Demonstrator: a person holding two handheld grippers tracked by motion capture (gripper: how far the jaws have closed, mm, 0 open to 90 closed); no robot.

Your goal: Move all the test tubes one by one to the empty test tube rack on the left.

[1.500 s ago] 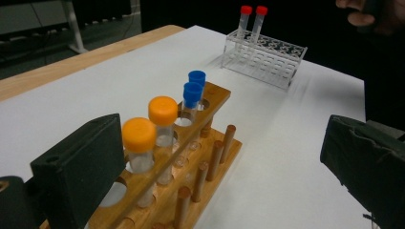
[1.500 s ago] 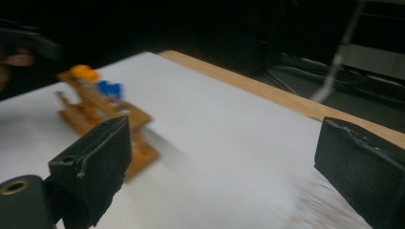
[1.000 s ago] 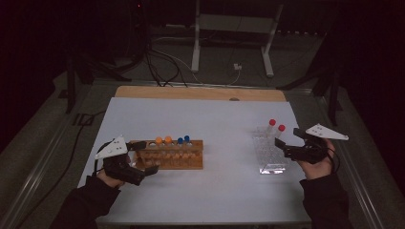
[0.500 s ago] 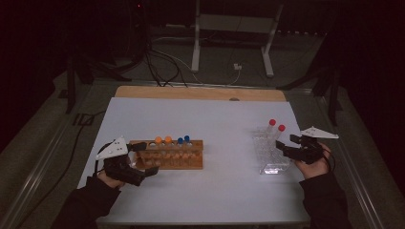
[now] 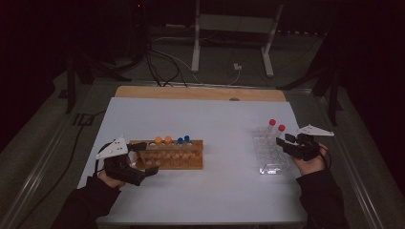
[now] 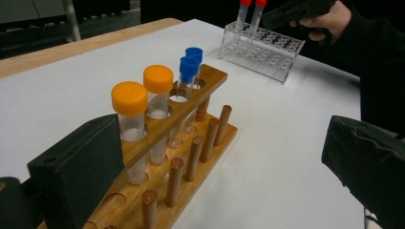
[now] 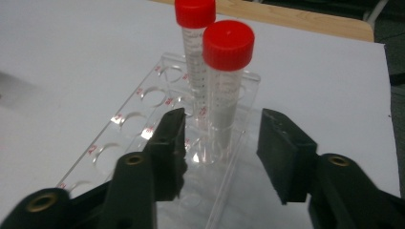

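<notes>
Two black jaws of the right gripper [image 7: 217, 143] stood partly apart on either side of the nearer red-capped tube [image 7: 224, 90], having just been closing; a gap showed on both sides, so the pads were not yet pressing on it. That tube stood upright in the clear plastic rack [image 7: 143, 119], at the rack's corner nearest this gripper, with a second red-capped tube [image 7: 195, 43] just behind it in the same rack. In the high view the right gripper [image 5: 290, 143] sat at the right edge of the clear plastic rack [image 5: 270, 155], which rested on the white tabletop [image 5: 224, 124].

Well to the left of the clear rack, the left gripper [image 5: 143, 160] held its jaws wide open around the near end of the wooden rack [image 6: 191, 138], one jaw close beside it, the other well off it. In that rack stood two orange-capped tubes [image 6: 143, 95] and two blue-capped tubes [image 6: 190, 64].
</notes>
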